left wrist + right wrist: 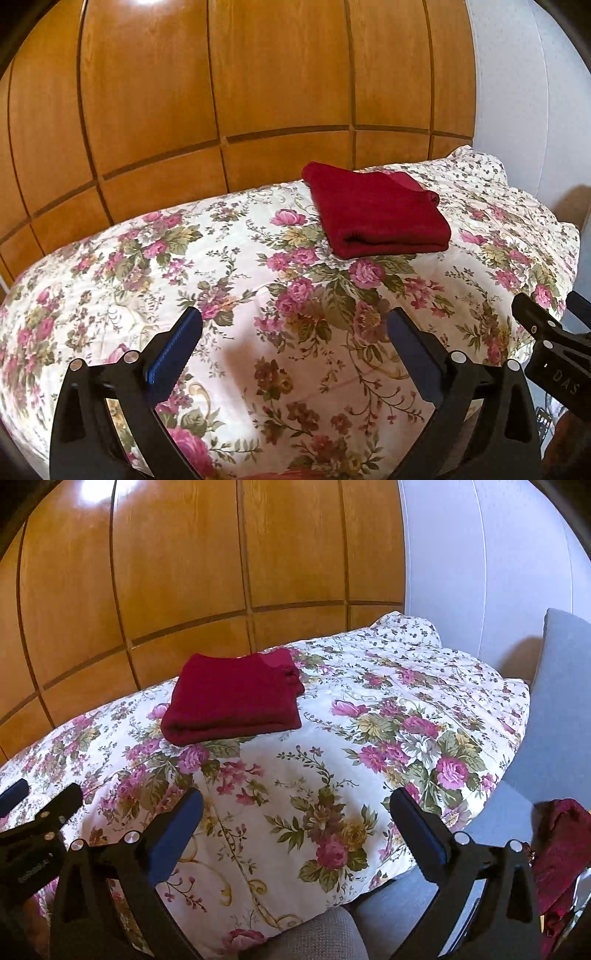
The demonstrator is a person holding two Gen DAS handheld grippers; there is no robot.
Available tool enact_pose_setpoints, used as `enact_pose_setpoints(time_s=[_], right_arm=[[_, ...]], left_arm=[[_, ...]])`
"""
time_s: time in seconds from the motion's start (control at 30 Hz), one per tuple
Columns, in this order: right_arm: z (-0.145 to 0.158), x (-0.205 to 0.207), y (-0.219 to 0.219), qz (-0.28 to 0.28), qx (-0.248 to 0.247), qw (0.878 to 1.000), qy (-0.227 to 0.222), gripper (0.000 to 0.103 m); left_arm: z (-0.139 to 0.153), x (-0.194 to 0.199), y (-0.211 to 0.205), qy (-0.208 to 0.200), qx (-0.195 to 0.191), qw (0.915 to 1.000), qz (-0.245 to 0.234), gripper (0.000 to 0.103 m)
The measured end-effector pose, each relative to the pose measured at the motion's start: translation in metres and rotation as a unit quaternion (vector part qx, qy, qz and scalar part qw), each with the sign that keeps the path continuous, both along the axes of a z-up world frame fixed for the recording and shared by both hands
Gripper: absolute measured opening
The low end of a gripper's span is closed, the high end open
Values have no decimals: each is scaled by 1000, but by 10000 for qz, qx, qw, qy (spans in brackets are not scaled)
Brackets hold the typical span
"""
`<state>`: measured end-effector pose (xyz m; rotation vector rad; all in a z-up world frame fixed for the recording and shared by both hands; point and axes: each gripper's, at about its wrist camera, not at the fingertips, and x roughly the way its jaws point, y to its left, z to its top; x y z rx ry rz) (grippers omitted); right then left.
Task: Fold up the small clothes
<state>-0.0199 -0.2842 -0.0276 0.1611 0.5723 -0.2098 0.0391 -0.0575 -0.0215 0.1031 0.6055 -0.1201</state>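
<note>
A folded dark red knit garment [376, 212] lies on a floral quilted bedspread [258, 295]. Nearer than the garment, the quilt lies bare and open to reach. Just behind the garment, a wall of orange-brown wooden panels [221, 92] blocks passage.

A floral quilt [280, 295] printed with pink roses covered the bed, its far edge near a wooden panelled wall [221, 92]. One folded dark red garment [376, 212] lay flat on the quilt toward that far side.
</note>
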Motion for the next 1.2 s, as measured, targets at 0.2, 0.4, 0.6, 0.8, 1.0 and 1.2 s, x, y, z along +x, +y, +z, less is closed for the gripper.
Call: enact_pose_setpoints(time_s=[0.2,0.4,0.6,0.8,1.0,1.2], right_arm=[[-3,2,-5,-59,43,10000,65,101],[-6,4,-6,-62,81,9998,149,101],[-6,4,-6,-38,93,9998,154,101],[-6,5,-8,-46,128,9998,153,101],[-7,5,-9,-48,128,9998,168,101],[-7,6,-10,-44,142,9998,166,101]], left_arm=[[-3,2,-5,81,13,9999,-135,99],[-3,7,0,177,-69,9998,-70,99],[-3,10,4,225,-163,9996,7,99],[-3,10,2,243,-152,9996,-63,99],[-4,9,-1,240,-84,9996,-136,99],[-4,10,1,276,-170,9994,-126,99]])
